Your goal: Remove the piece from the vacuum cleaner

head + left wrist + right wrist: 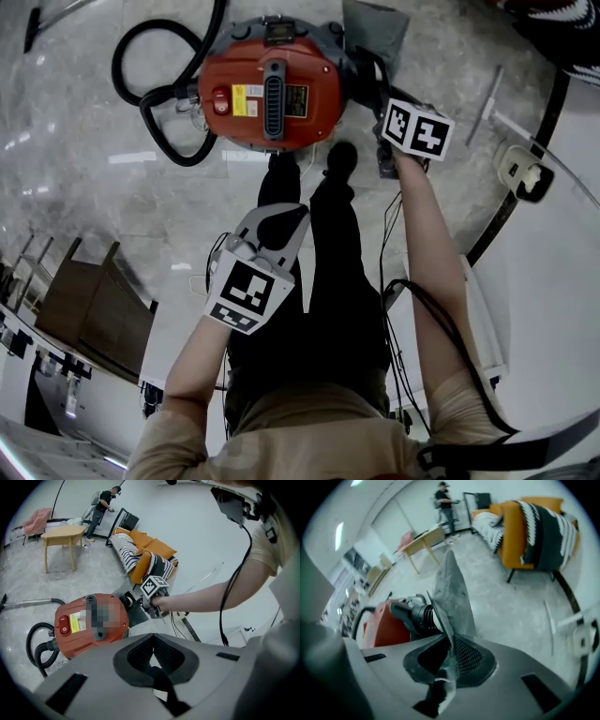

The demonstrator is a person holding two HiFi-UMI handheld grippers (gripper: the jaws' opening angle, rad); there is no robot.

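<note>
Right gripper view shows the right gripper [451,641] pinching the grey cloth piece [452,592] at the red vacuum cleaner's [384,625] black port [419,616], while the left gripper [153,637] hangs empty with its jaws together.

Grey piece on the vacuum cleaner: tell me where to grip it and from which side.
Grip the grey piece on its free edge, away from the black ribbed collar on the vacuum cleaner. It is thin and flat, so jaws should close on its two faces, coming from the side opposite the collar, as the right gripper does now.
</note>
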